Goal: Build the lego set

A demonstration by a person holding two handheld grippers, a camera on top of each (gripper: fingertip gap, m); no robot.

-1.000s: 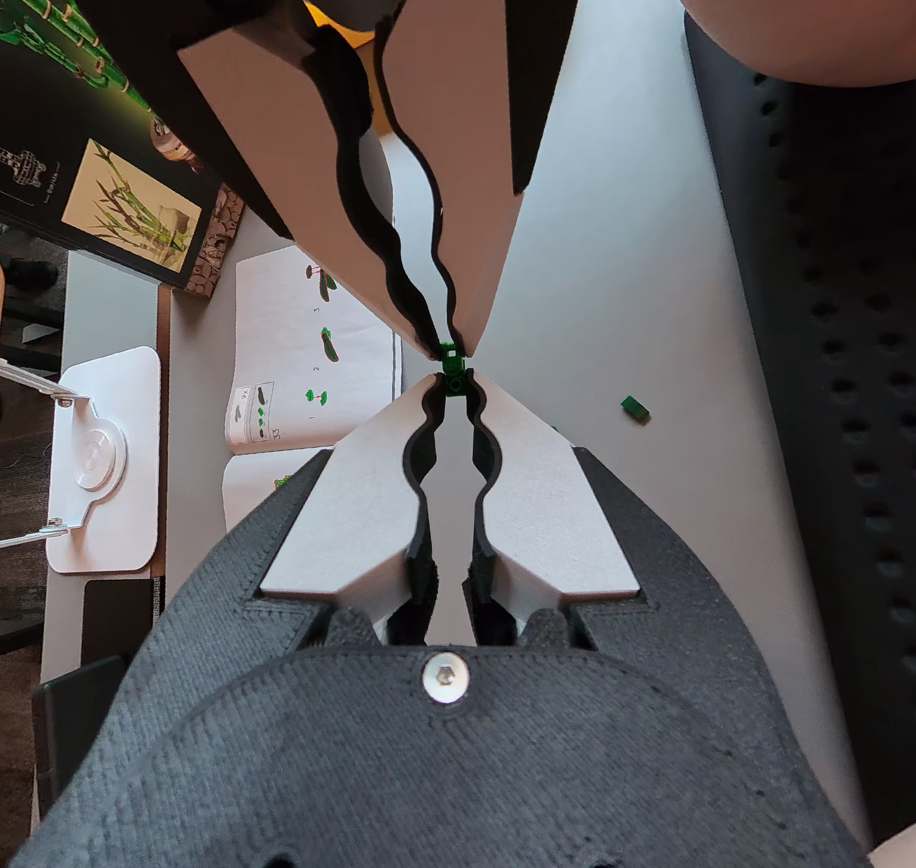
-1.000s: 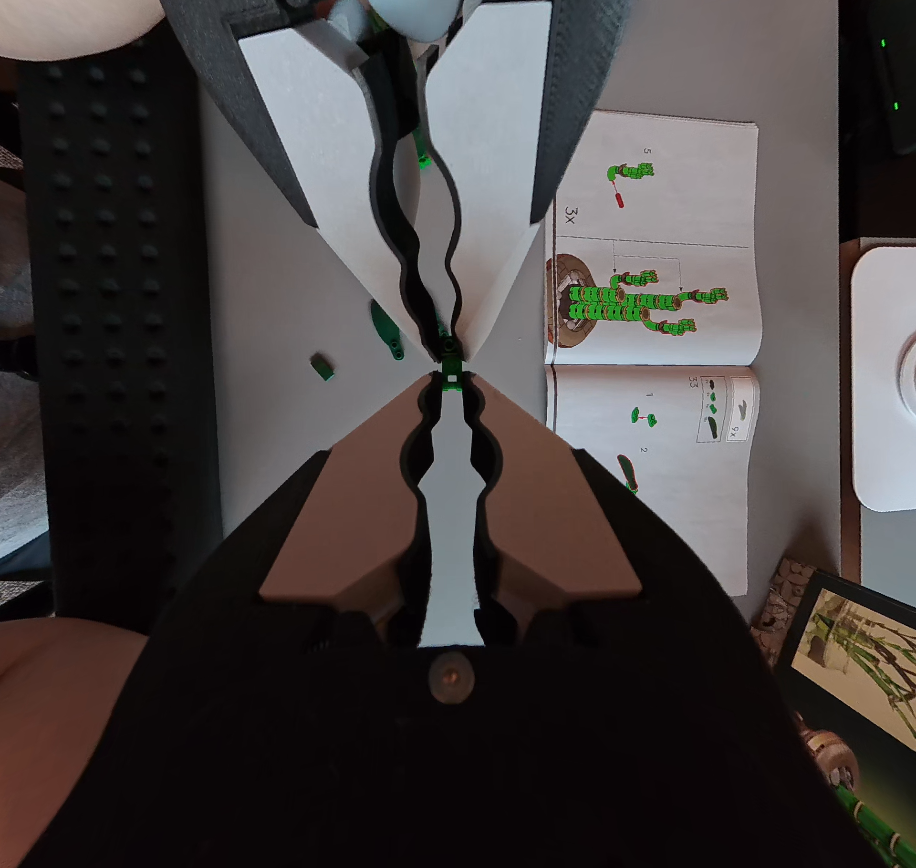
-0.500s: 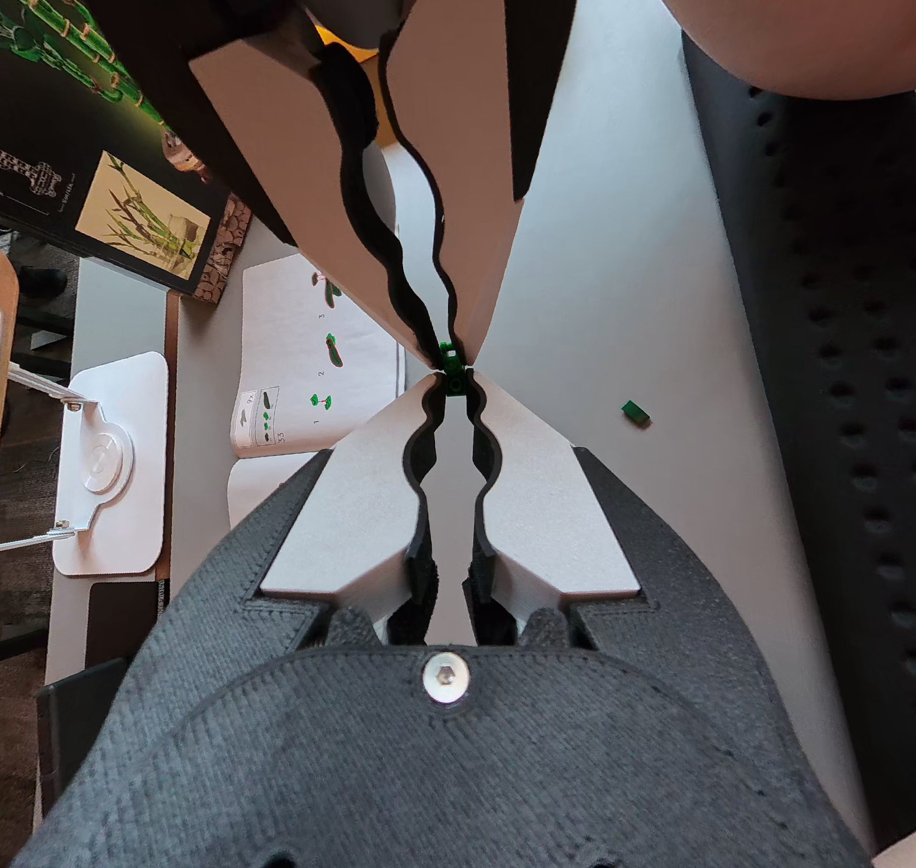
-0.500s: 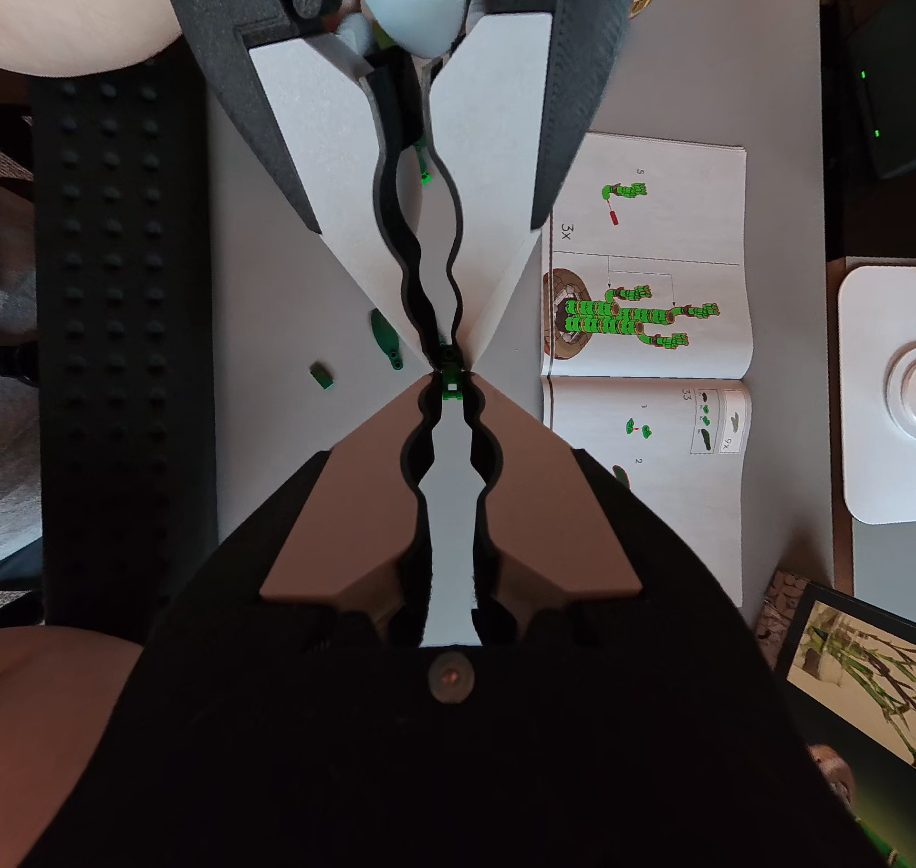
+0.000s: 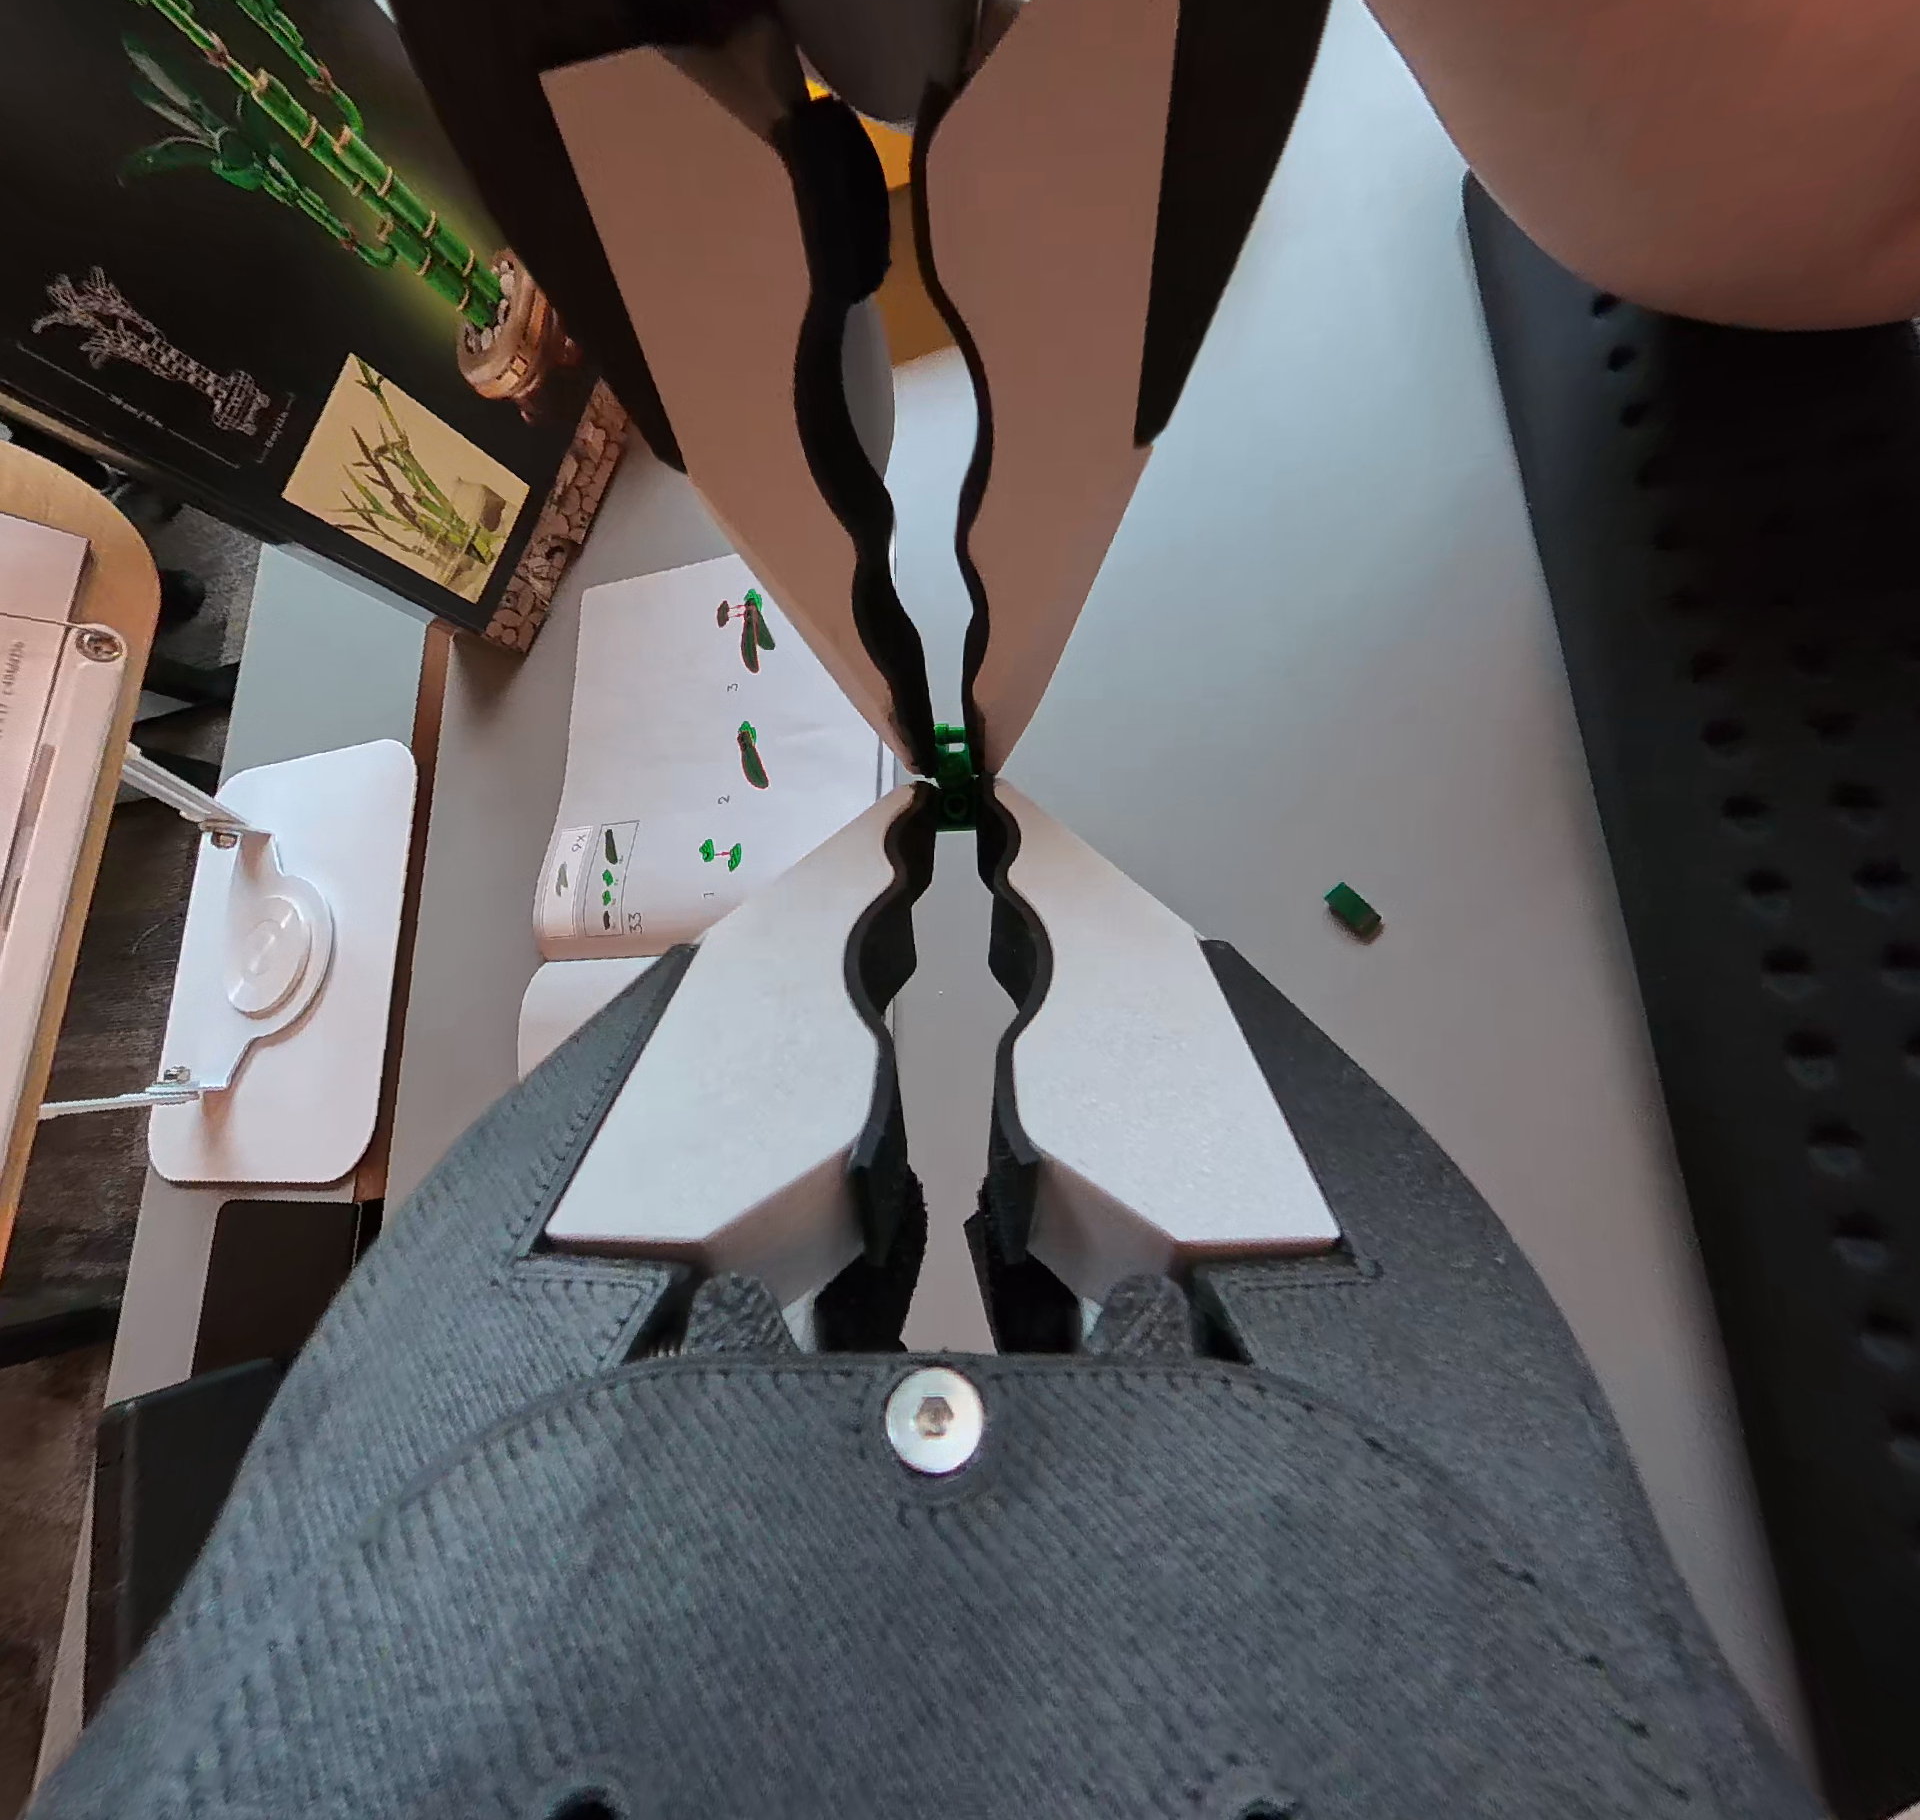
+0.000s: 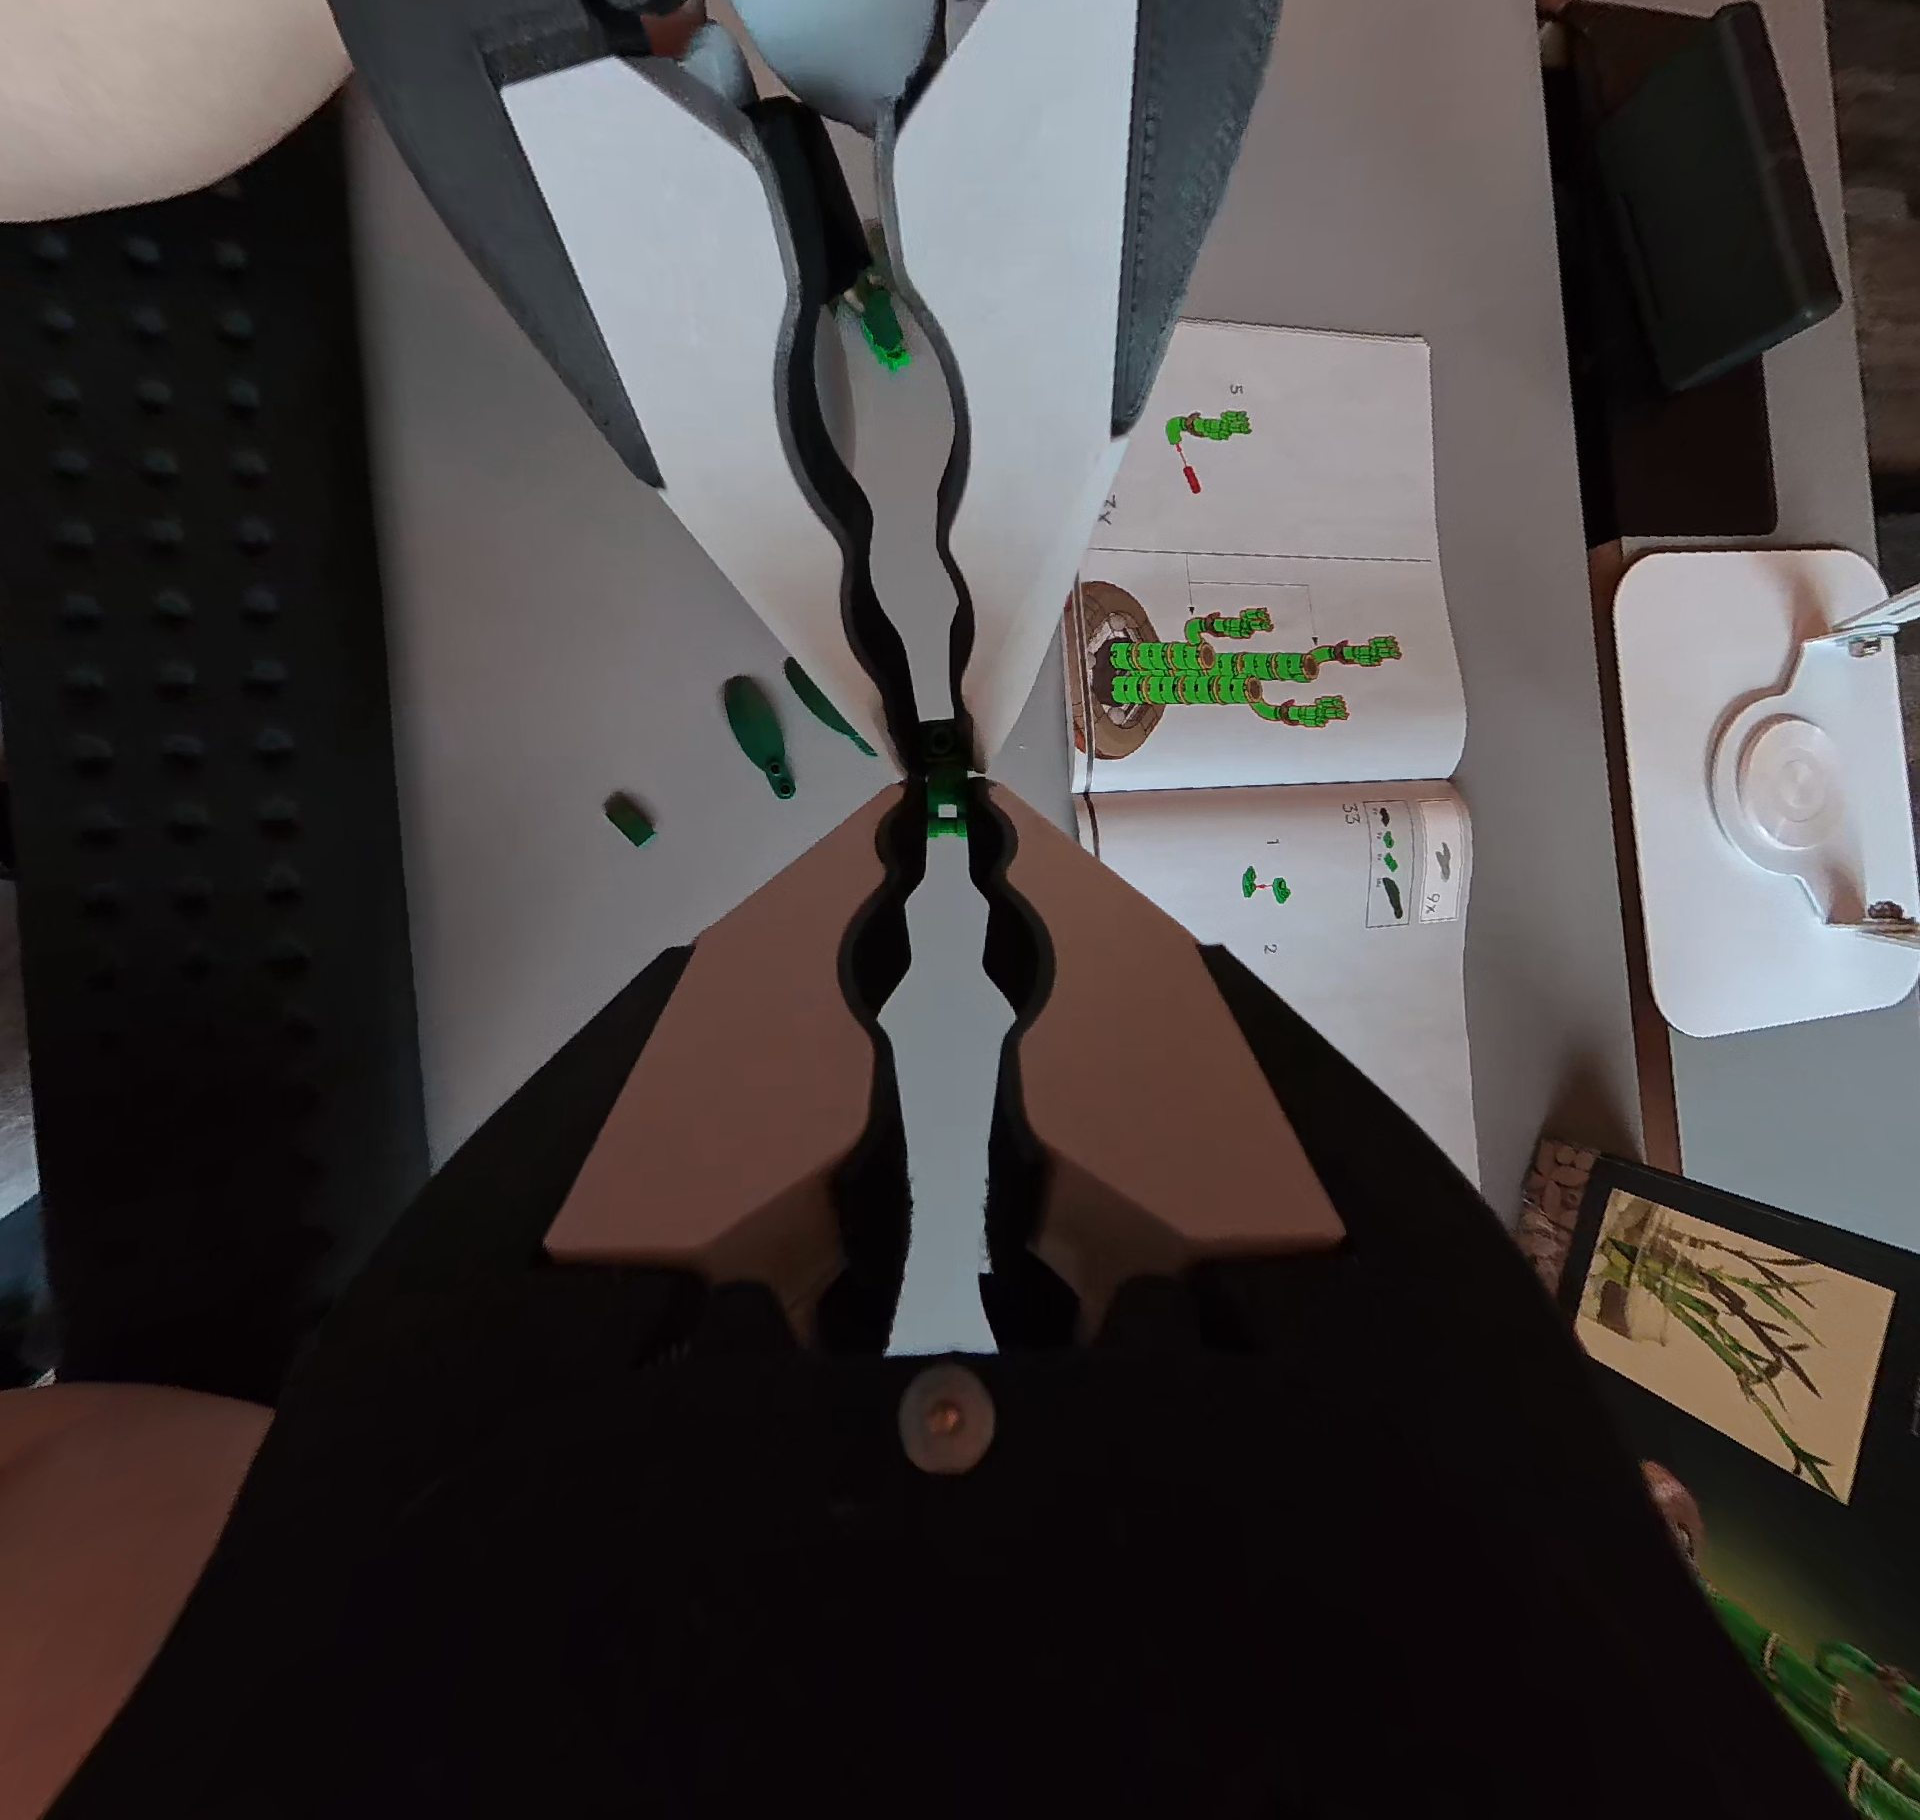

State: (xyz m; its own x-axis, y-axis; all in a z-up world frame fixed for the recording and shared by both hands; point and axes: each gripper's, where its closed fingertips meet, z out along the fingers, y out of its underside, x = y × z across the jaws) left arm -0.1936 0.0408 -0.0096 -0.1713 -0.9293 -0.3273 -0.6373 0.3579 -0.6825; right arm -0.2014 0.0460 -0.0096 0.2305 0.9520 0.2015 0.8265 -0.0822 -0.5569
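My left gripper (image 5: 954,806) is shut on a small dark green lego piece (image 5: 954,804). My right gripper (image 6: 945,820) is shut on a bright green lego piece (image 6: 945,814). The two grippers meet tip to tip above the grey table, and the two pieces touch end to end. In the left wrist view the right gripper (image 5: 945,744) comes in from the top with the bright green piece (image 5: 948,740). In the right wrist view the left gripper (image 6: 940,744) comes in from the top with the dark piece (image 6: 940,740).
A small dark green brick (image 6: 630,820) and two green leaf pieces (image 6: 758,734) lie loose on the table; the brick also shows in the left wrist view (image 5: 1353,910). An open instruction booklet (image 6: 1299,544), the set's box (image 5: 260,212), a white stand base (image 6: 1766,783) and a black studded mat (image 6: 177,731) surround the area. Left and right tips are no more than a few centimetres apart.
Both grippers stay shut and tip to tip with the green pieces between them. The pair has drifted slightly over the table, so the booklet and loose pieces shift a little in view.
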